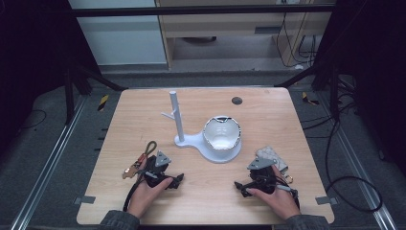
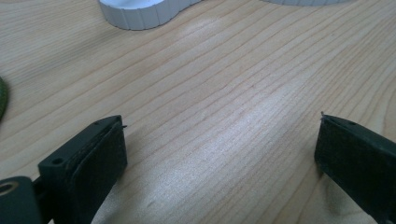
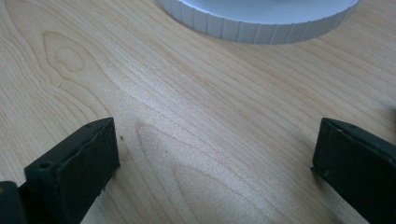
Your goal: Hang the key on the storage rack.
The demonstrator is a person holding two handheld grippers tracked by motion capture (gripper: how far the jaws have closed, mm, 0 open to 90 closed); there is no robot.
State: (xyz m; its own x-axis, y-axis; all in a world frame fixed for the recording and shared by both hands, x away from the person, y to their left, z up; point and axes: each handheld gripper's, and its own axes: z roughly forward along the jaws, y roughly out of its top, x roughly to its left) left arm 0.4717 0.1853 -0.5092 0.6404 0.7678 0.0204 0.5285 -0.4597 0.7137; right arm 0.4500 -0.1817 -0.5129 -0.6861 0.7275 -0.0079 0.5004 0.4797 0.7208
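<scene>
A white stand [image 1: 201, 142] with an upright post [image 1: 175, 115] sits mid-table, and a white bowl-like piece [image 1: 220, 133] rests on its round base. My left gripper [image 1: 178, 180] lies low on the wood at the front left, held by a hand, jaws wide apart and open [image 2: 219, 154] with bare wood between them. The stand's ribbed edge [image 2: 140, 14] shows ahead of it. At the front right my right gripper [image 1: 238, 185] rests the same way, open [image 3: 215, 158], nothing between its jaws, and the base's ribbed rim [image 3: 261, 25] lies just ahead.
A keyring strap with a green loop and metal clasp [image 1: 141, 158] lies just left of my left gripper. A grey patterned pouch [image 1: 273, 156] sits behind my right hand. A dark round hole [image 1: 236, 100] marks the far table. Metal rails and cables flank the table.
</scene>
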